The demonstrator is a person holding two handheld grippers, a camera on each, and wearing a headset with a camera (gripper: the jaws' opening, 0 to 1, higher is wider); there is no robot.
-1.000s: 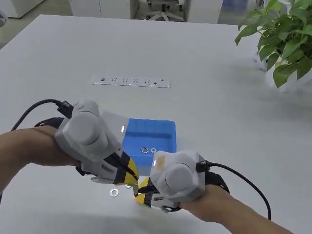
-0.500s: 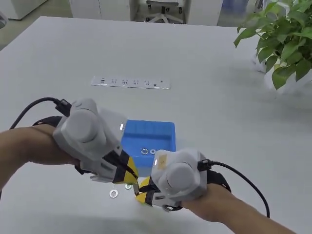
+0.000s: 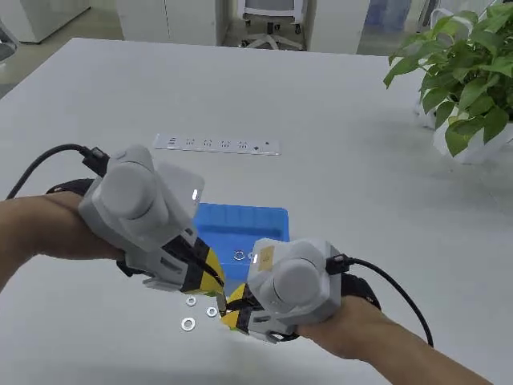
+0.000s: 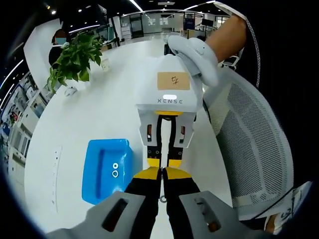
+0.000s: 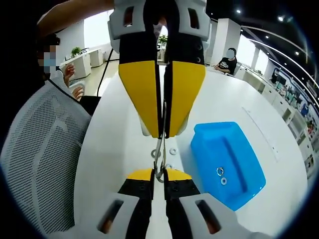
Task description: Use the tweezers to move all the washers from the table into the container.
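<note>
The left gripper (image 3: 215, 281) and the right gripper (image 3: 232, 309) meet nose to nose, their yellow-tipped jaws almost touching. In the right gripper view, the right gripper's (image 5: 158, 175) jaws stand nearly together, pinched on one end of the thin silver metal tweezers (image 5: 159, 149). The left gripper's (image 5: 162, 129) jaws, coming in from the top, leave only a slit and close on the other end.

The tweezers' long axis runs straight from one pair of jaws into the other, in line with both grippers. A rounded end sits at the right gripper's jaws; the tips cannot be made out.

Three small silver metal washers (image 3: 187, 324) lie on the white tabletop (image 3: 337, 160) just below and beside the meeting jaws, apart from each other. The blue rectangular plastic container (image 3: 240, 224) sits just beyond the two grippers, to the right of the right gripper's jaws in its own view, with two more washers (image 5: 220, 172) lying side by side inside it.
</note>
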